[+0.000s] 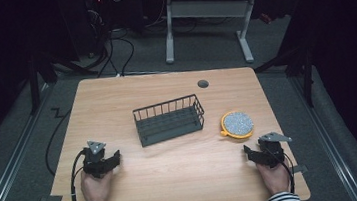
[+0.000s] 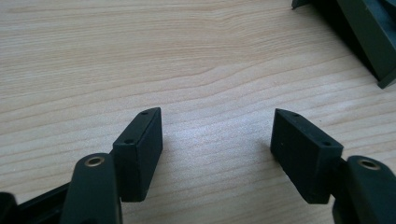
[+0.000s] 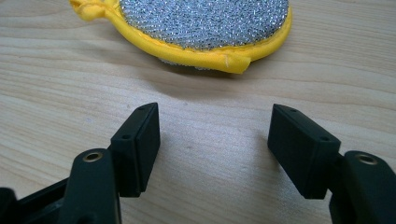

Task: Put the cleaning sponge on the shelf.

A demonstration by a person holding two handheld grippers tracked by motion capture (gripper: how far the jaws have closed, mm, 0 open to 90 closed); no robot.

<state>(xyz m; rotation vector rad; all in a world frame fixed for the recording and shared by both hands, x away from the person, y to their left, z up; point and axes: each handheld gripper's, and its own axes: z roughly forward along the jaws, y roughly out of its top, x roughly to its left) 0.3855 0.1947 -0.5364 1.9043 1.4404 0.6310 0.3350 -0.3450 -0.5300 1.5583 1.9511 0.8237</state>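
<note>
Nothing has been picked up yet, by the look of it: both pairs of fingers rest low on the tabletop (image 1: 174, 176) at the near edge, and the work seems to be at its very start. The right gripper (image 3: 214, 140) has its fingers (image 3: 135, 149) spread wide with only bare wood between them; just ahead of them, a little to the far side, lies the round scouring pad (image 3: 205, 21), a silvery mesh face with a yellow fabric border, flat and untouched. The left gripper (image 2: 215, 144) is likewise wide open and holds nothing, its fingers (image 2: 137, 151) framing plain wood grain. Farther out, ahead of the left fingers and off to their right, stands the dark wire basket (image 1: 169, 119), upright, seemingly with nothing in it, well apart from the pad. My judgement is that reaching, grasping the pad and carrying it, probably to the basket, is all left to do. The right gripper view gives the pad's stitched rim and a small tab at one end, which the high view shows only as a yellow ring; the left gripper view catches just a corner of the basket (image 2: 369, 42). The high view alone shows both hands in striped sleeves, the pad (image 1: 237, 124) beyond the right fingers, and a grey cap (image 1: 203, 84) set in the tabletop past the basket.
</note>
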